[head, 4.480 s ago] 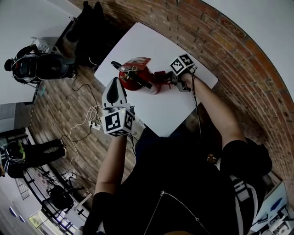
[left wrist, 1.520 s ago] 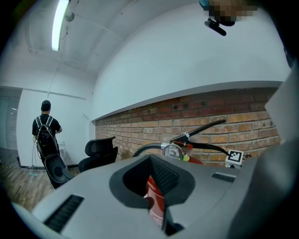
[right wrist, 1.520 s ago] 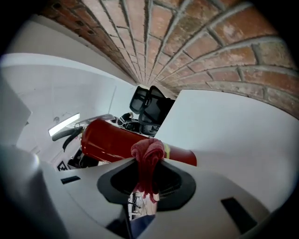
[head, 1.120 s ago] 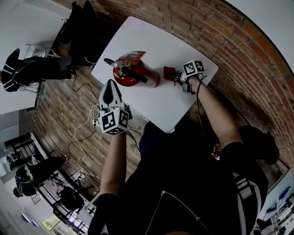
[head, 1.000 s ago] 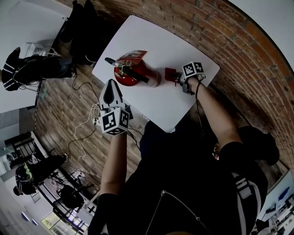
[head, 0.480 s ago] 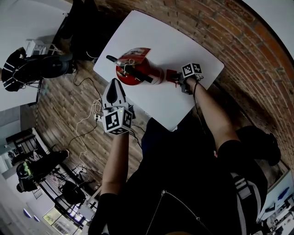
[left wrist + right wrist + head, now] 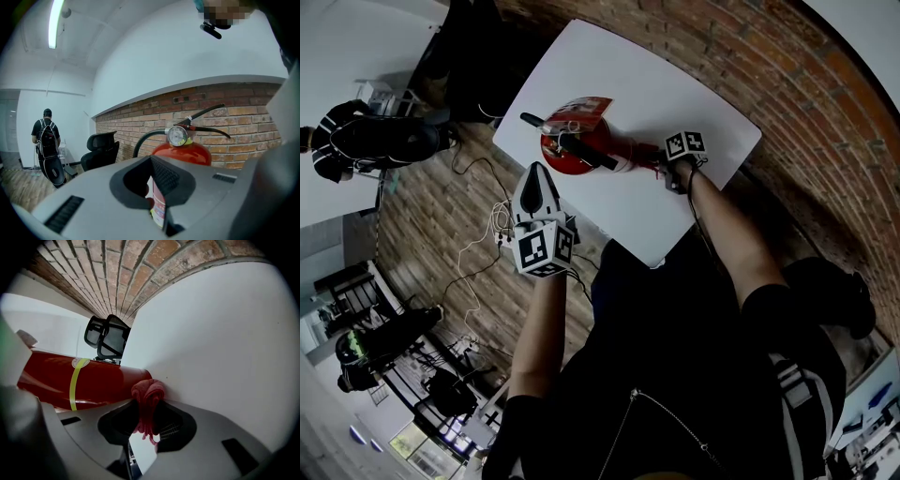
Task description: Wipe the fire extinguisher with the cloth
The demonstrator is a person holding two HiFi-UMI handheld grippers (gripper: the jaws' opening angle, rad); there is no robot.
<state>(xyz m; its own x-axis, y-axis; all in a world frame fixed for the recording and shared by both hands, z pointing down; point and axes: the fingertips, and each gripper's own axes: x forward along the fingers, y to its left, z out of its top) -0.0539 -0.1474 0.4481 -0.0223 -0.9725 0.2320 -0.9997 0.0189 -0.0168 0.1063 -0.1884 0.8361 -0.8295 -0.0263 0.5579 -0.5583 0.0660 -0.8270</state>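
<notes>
Head view: fire extinguisher (image 7: 579, 150) stands upright on white tabletop (image 7: 675, 84), toward its left edge. Right gripper (image 7: 664, 169) is at the extinguisher's right side, low down near the base. Left gripper (image 7: 534, 174) hangs off the tabletop's near-left edge, just short of the extinguisher, not touching it.

Right gripper view: jaws clenched on a bunched red cloth (image 7: 148, 397). The cloth sticks out past the jaws and presses on the red body right where the base meets the tabletop. Yellow band (image 7: 75, 380) rings the body farther up.

Left gripper view: jaws drawn together with only a thin slit left, nothing held. The extinguisher's label shows through the slit. Pressure gauge (image 7: 178, 136), black hose and lever handle sit on top of the red body. Brick wall (image 7: 243, 117) behind it. Black office chair (image 7: 101, 150) at left, and farther left a person (image 7: 46, 140) with a backpack stands on the wood floor.
</notes>
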